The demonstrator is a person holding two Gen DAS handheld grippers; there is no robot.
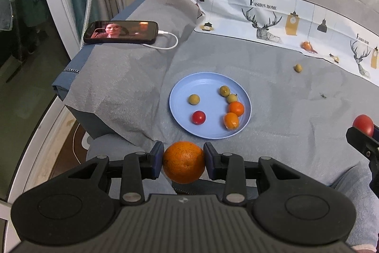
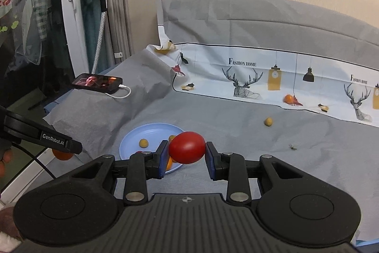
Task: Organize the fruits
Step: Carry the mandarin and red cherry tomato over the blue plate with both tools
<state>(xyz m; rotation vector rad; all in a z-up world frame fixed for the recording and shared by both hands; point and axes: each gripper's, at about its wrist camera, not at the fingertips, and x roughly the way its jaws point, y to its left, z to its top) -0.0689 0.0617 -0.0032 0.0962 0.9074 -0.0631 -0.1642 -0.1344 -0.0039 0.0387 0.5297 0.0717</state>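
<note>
Orange fruit (image 1: 184,162), round and dimpled, sits clamped between the blue pads of the left gripper (image 1: 184,161); both pads press its sides, jaws partly closed to the fruit's width, held above the near edge of the grey bedspread (image 1: 260,96) and just short of the blue plate (image 1: 182,96). Right gripper (image 2: 187,148) likewise grips: a smooth red tomato (image 2: 187,147) is pinched between its pads, jaws nearly closed, raised over the bed to the right of the plate. In the left wrist view that tomato and the black tip of the right gripper show at the far right edge. On the plate: three small yellow-green fruits, two small orange ones touching each other at the right rim, one small red tomato (image 1: 198,117) toward the near left. Off the plate, one small yellow-green fruit (image 1: 298,68) lies alone on the bedspread, well apart; another small orange fruit (image 1: 307,45) rests on the white printed cloth (image 1: 260,16) by the pillows. Phone (image 1: 120,32) with lit screen and white cable lies on the bed's left corner.
</note>
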